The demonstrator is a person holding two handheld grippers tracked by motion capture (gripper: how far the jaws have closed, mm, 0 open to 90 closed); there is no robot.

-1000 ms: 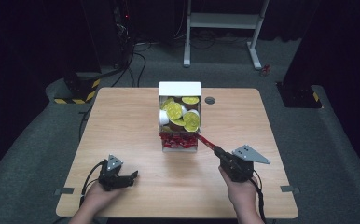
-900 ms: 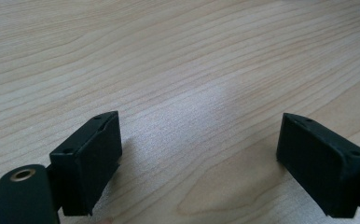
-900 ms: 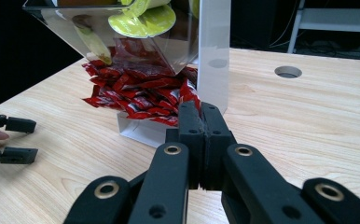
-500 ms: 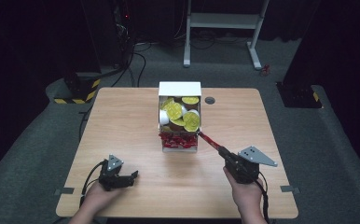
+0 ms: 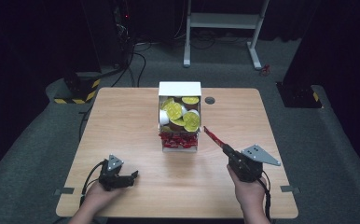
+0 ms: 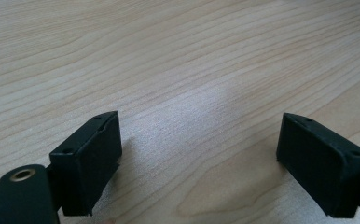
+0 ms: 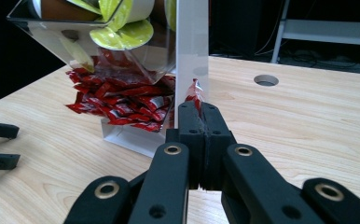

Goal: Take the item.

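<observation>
Looking down from the high view, one white dispenser box (image 5: 180, 88) stood mid-table, lidded cups above and red packets heaped below. The right gripper (image 5: 225, 148) pinched one red packet (image 5: 212, 136) just right of the box; the left gripper (image 5: 130, 177) rested near the table's (image 5: 122, 121) front edge. Along the left gripper view, two jaws stood wide over bare wood. Along the right gripper view, the jaws clamped that packet (image 7: 193, 94) beside the box wall (image 7: 192, 46).

A wooden table (image 5: 122, 121) holds a white box (image 5: 180, 116) of yellow-lidded cups with red packets (image 5: 179, 139) at its front. The right gripper (image 5: 225, 148) (near the table's front edge) pinches a thin red packet (image 5: 212, 136) pointing toward the box, while the left gripper (image 5: 132, 177) rests on the table, well apart.
</observation>
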